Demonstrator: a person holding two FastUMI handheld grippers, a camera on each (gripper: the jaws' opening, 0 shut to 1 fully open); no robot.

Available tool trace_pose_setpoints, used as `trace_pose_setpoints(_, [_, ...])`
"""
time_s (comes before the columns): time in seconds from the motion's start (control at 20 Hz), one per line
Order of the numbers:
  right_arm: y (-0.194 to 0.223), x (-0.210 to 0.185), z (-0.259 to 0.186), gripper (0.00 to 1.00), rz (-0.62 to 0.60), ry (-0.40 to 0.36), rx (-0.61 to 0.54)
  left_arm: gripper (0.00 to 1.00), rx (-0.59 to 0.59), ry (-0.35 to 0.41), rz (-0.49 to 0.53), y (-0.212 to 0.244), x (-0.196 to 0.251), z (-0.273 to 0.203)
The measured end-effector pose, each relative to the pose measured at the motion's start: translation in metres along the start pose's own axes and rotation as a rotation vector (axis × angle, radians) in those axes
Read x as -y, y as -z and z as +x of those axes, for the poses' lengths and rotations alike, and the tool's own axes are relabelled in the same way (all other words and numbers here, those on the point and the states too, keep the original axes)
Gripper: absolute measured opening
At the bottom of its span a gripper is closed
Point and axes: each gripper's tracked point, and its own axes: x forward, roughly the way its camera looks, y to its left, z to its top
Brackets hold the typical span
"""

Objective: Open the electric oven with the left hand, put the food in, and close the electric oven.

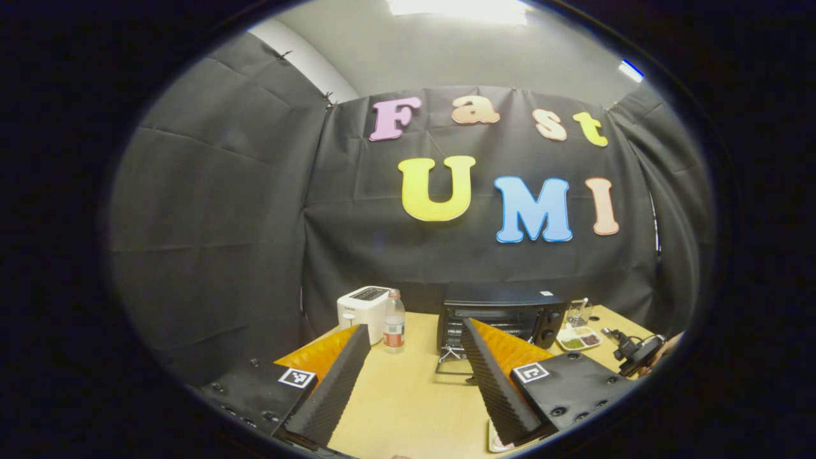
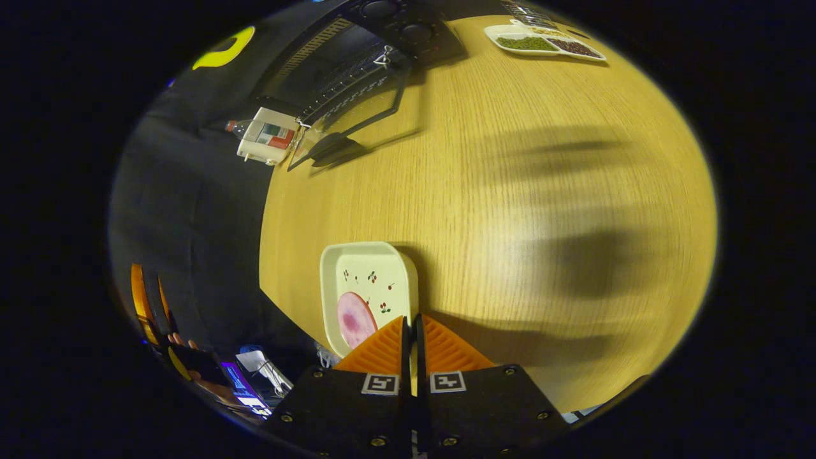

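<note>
**A:** Oven (image 1: 503, 319) first: boxy black thing at the far edge of the surface (image 1: 408, 395), two round knobs stacked on its front. Glass door's dropped flat onto the wood-grain top, wire rack visible inside.

**B:** Yep, the right gripper view has that door (image 2: 357, 115) lying open too. Where's the food?

**A:** Pink round slice (image 2: 354, 319) on a squarish cream plate (image 2: 370, 280) with rounded corners and tiny cherry prints, right at the near edge of the surface.

**B:** And the tongs?

**A:** Right tongs (image 2: 411, 331) are pinched nearly together, ribbed wedge fingers clamped on the plate's near rim. Left tongs (image 1: 414, 357) are spread wide, nothing between them, ridged foam-looking pads facing inward, aimed toward the oven.

**B:** Other stuff?

**A:** White toaster (image 1: 362, 312) and a clear plastic bottle (image 1: 394, 328) by the far left corner, a divided tray of beans (image 1: 579, 338) near the far right corner beside the oven.
</note>
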Motion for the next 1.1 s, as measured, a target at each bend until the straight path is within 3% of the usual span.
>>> trace_pose_setpoints(0.25, [-0.021, -0.034, -0.004, 0.04, 0.062, -0.061, 0.052, 0.9, 0.018, 0.017, 0.007, -0.004, 0.009, 0.019])
trace_pose_setpoints(0.45, [-0.053, -0.071, -0.007, 0.04, 0.11, -0.124, 0.136, 1.0, 0.01, 0.044, -0.001, -0.003, 0.014, 0.035])
trace_pose_setpoints(0.65, [-0.096, -0.095, -0.006, 0.04, 0.17, -0.131, 0.259, 0.97, 0.001, 0.061, 0.006, 0.0, 0.009, 0.054])
trace_pose_setpoints(0.7, [-0.107, -0.1, -0.005, 0.04, 0.195, -0.129, 0.291, 0.9, -0.001, 0.066, 0.003, 0.0, 0.007, 0.059])
trace_pose_setpoints(0.75, [-0.118, -0.102, -0.005, 0.04, 0.226, -0.131, 0.322, 0.9, -0.002, 0.071, 0.002, 0.001, 0.005, 0.063])
trace_pose_setpoints(0.9, [-0.15, -0.107, -0.001, 0.04, 0.327, -0.137, 0.417, 1.0, -0.003, 0.084, 0.017, -0.001, -0.005, 0.077])
trace_pose_setpoints(1.1, [-0.187, -0.114, 0.003, 0.04, 0.458, -0.159, 0.532, 1.0, -0.004, 0.091, 0.023, 0.0, -0.02, 0.095])
